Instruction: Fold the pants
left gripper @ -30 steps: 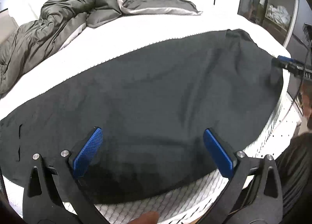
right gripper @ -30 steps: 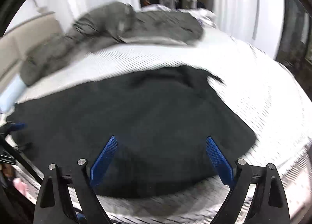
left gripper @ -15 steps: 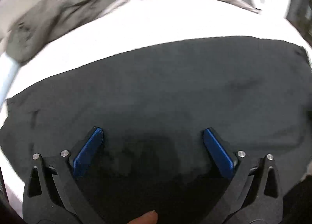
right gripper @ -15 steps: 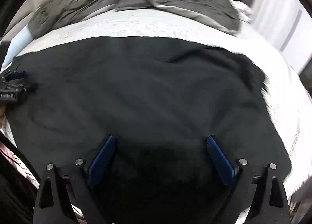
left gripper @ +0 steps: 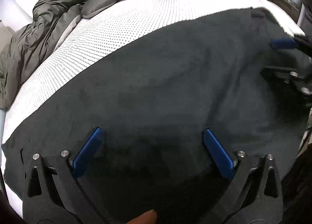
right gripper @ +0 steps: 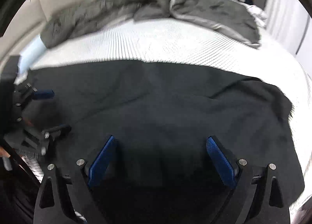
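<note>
Left wrist: matte black pants [left gripper: 165, 79], seemingly smooth, patterned mattress [left gripper: 109, 34].

I am working in a home bedroom: a bed [left gripper: 120, 29] with a white patterned mattress cover fills my view, a rumpled grey duvet [left gripper: 64, 3] lies at the upper left, and white curtains [right gripper: 282, 5] hang at the upper right.

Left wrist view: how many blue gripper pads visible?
3. Two on the left gripper, at bottom left and bottom right; one on the right gripper at the right edge. Its other pad may be hidden.
</note>
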